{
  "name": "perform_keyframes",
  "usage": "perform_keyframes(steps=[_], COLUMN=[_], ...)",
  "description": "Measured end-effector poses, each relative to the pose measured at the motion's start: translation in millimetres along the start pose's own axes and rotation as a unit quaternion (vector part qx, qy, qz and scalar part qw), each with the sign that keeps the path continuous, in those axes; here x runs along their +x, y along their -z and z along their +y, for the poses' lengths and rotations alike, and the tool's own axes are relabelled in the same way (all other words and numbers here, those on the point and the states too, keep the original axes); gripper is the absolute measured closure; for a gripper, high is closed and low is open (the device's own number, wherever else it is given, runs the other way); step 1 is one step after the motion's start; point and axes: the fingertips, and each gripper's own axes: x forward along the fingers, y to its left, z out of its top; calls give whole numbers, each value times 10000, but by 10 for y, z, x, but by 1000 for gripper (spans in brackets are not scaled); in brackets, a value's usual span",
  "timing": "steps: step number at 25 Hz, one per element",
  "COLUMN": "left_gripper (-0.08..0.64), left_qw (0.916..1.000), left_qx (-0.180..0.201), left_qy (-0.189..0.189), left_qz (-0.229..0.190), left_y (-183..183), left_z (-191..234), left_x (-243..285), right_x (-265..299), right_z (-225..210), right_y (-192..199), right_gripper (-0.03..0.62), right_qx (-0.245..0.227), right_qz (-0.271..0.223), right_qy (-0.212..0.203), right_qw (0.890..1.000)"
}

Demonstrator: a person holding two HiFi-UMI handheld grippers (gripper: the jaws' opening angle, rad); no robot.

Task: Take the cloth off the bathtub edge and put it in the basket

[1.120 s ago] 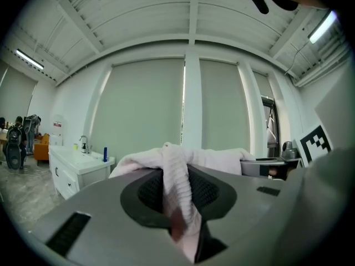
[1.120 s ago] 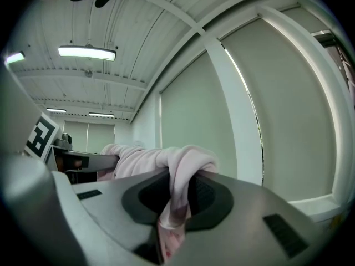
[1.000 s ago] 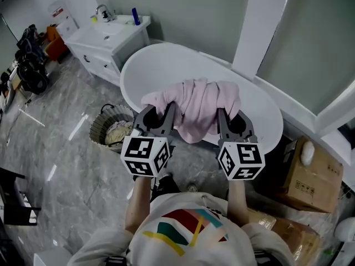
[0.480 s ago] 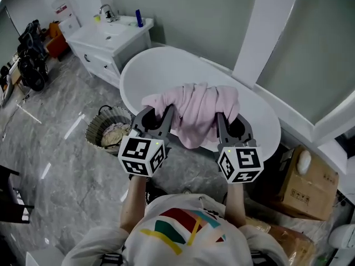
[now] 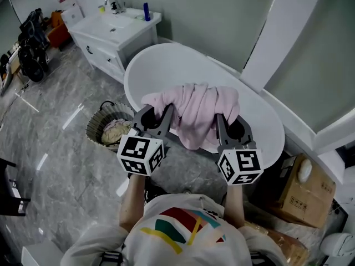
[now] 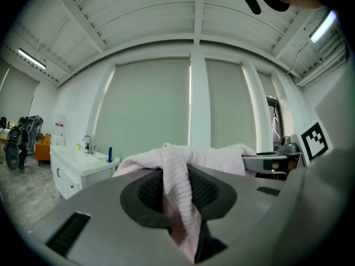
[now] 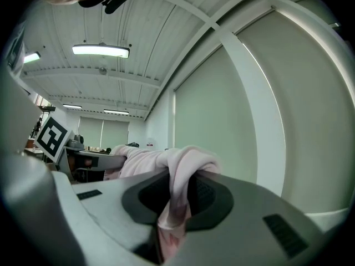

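Grey marbled floor tiles spread under one white oval bathtub (image 5: pixel 161 71), smooth and glossy. You hold one pink cloth (image 5: pixel 194 112) bunched between your two grippers. Its long axis runs side to side across the head view, from one gripper to the other. Its middle sags in soft ribbed folds over the tub's near rim; you cannot tell whether it touches the rim.

Your left gripper (image 5: pixel 166 114) has its jaws clamped on a ribbed fold at the cloth's left end. Your right gripper (image 5: pixel 221 121) grips the right end the same way. Each gripper view shows fabric pinched between the dark pads and hanging below them.

One round woven basket (image 5: pixel 95 127) stands on the floor left of the left gripper, beside the tub, with pale fabric inside. Farther off, one white sink cabinet (image 5: pixel 108 40) stands by the wall, and a brown cardboard box (image 5: pixel 302 190) sits at the right.
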Motion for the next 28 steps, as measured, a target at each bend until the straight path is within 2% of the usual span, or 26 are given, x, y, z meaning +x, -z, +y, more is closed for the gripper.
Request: perform_keyframes(steps=[4,8,15,22,28], left_gripper=[463,463,463,463,463], left_qw=[9999,9999,9991,9956,9868], left_qx=[-102,-83,183,169,154], left_qy=[-44,-104,-373,-917,-1598], left_qz=[41,70,39,-100,-214], left_y=[22,-75,-383,-589,-691], left_z=[378,952,2192,3513,4265], left_x=[103,132,-120,-606,-1177], right_x=[379,917,1898,2756,3232], right_z=[149,449,1346,2505,3371], right_y=[8,-83,-317,-524,-649], right_gripper=[529,529,528,528,529], right_qx=[-18,9,58,-167,-182], right_qz=[112,131,118,-45,-232], right_qy=[-43,-191,-602,-1117,-1732], right_qw=[9999,9997,9981,9936,9844])
